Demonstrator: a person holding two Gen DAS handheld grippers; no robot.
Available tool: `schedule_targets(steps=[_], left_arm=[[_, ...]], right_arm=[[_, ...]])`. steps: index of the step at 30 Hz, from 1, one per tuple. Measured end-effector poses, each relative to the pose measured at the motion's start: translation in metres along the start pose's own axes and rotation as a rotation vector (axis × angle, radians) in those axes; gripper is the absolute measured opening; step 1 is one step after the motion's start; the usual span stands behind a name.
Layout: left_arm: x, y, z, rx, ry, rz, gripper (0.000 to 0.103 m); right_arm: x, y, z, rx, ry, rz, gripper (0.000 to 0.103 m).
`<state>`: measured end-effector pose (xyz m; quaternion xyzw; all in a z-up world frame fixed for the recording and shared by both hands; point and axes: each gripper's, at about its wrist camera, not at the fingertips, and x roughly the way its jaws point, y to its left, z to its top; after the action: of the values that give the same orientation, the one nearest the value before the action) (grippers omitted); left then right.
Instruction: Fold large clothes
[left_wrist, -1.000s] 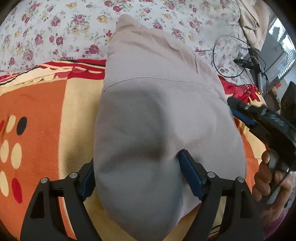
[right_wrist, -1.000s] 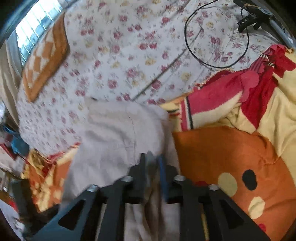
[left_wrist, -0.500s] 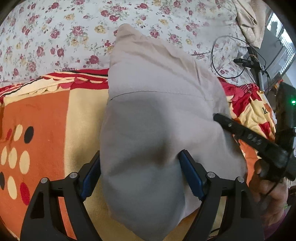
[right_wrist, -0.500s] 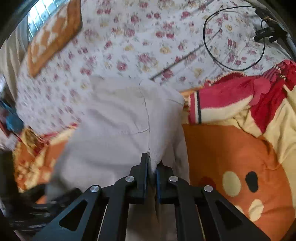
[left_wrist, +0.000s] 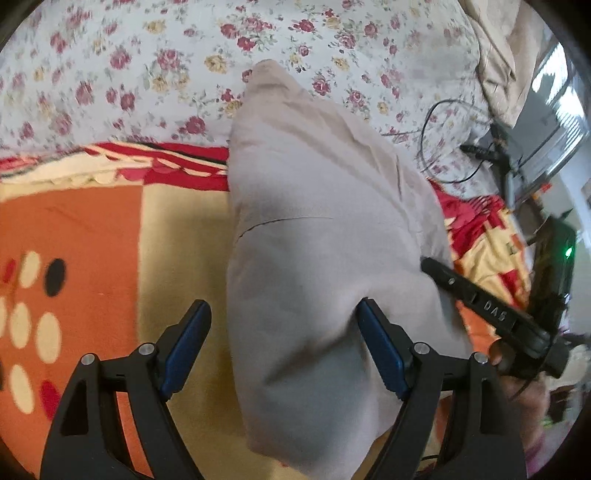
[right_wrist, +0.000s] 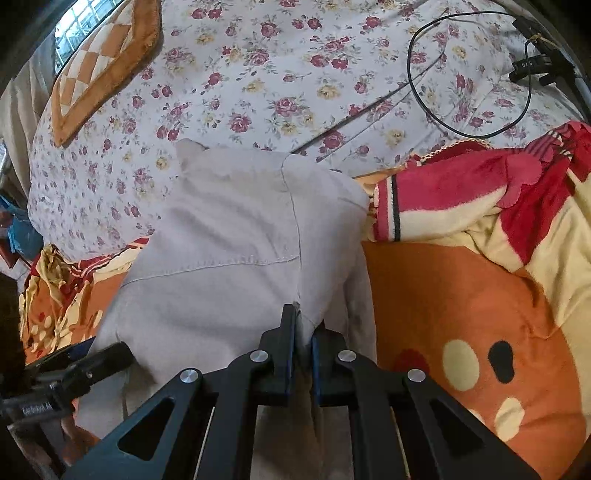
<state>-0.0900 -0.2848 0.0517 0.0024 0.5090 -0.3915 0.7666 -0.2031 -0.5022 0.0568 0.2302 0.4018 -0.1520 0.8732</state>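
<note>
A: Left wrist view; report the garment against the jaws.

B: The left gripper has its jaws spread wide, released; the grey garment runs up between them, its fold nearest the right pad and clear of the left pad; it holds nothing. The garment lies lengthwise on the orange and yellow blanket, its far end over the floral bedsheet.

A: Obstructions?

B: The right gripper enters from the right, its tip at the garment's edge; a black cable loops on the sheet beyond; room detail past it is too blurred to tell.

A: Right wrist view.

B: Jaws clenched on a pinch of the garment at its near edge, by a stitched seam; the cloth spreads away from the right gripper across blanket and bedsheet.

A: Surroundings?

B: The left gripper shows at lower left, beside the cloth; a checked orange cushion lies at the far left by a window; the cable loops at upper right; the surface is a bed.
</note>
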Motion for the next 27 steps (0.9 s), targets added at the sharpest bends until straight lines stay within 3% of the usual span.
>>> schedule_targets(steps=[1, 3, 4, 5, 8, 11, 14, 15, 16, 17, 20, 23, 27], left_arm=[[0.001, 0.002, 0.001, -0.011, 0.002, -0.020, 0.082], [0.007, 0.009, 0.005, -0.039, 0.012, -0.059, 0.086], [0.013, 0.013, 0.007, -0.050, 0.033, -0.080, 0.086], [0.018, 0.015, 0.008, -0.061, 0.052, -0.096, 0.086], [0.031, 0.019, 0.011, -0.079, 0.079, -0.156, 0.091], [0.045, 0.023, 0.010, -0.086, 0.120, -0.192, 0.096], [0.047, 0.024, 0.012, -0.083, 0.117, -0.228, 0.096], [0.046, 0.022, 0.012, -0.067, 0.118, -0.234, 0.091], [0.043, 0.019, 0.011, -0.051, 0.119, -0.258, 0.072], [0.039, 0.017, 0.010, -0.044, 0.114, -0.255, 0.063], [0.013, 0.008, 0.009, 0.010, 0.089, -0.257, 0.039], [-0.034, 0.000, -0.002, 0.066, 0.077, -0.274, 0.039], [-0.090, -0.001, -0.043, 0.139, 0.088, -0.219, 0.039]], right_arm=[[-0.002, -0.002, 0.000, 0.009, -0.006, 0.008, 0.015], [-0.010, -0.010, 0.000, 0.054, -0.050, 0.016, 0.042], [-0.013, -0.015, 0.002, 0.071, -0.068, 0.002, 0.067], [-0.015, -0.019, 0.003, 0.083, -0.090, -0.005, 0.076], [-0.007, -0.029, 0.008, 0.102, -0.092, 0.051, 0.083], [0.023, -0.030, 0.009, 0.103, 0.021, 0.125, 0.084], [0.047, -0.035, 0.010, 0.173, 0.091, 0.273, 0.078], [0.051, -0.037, 0.009, 0.194, 0.097, 0.306, 0.070], [0.055, -0.039, 0.008, 0.229, 0.112, 0.370, 0.050], [0.053, -0.039, 0.007, 0.244, 0.111, 0.375, 0.042], [0.030, -0.021, 0.007, 0.165, 0.075, 0.370, 0.030], [0.001, -0.003, 0.001, 0.129, 0.074, 0.407, 0.029], [-0.031, 0.022, -0.025, 0.050, 0.105, 0.450, 0.029]])
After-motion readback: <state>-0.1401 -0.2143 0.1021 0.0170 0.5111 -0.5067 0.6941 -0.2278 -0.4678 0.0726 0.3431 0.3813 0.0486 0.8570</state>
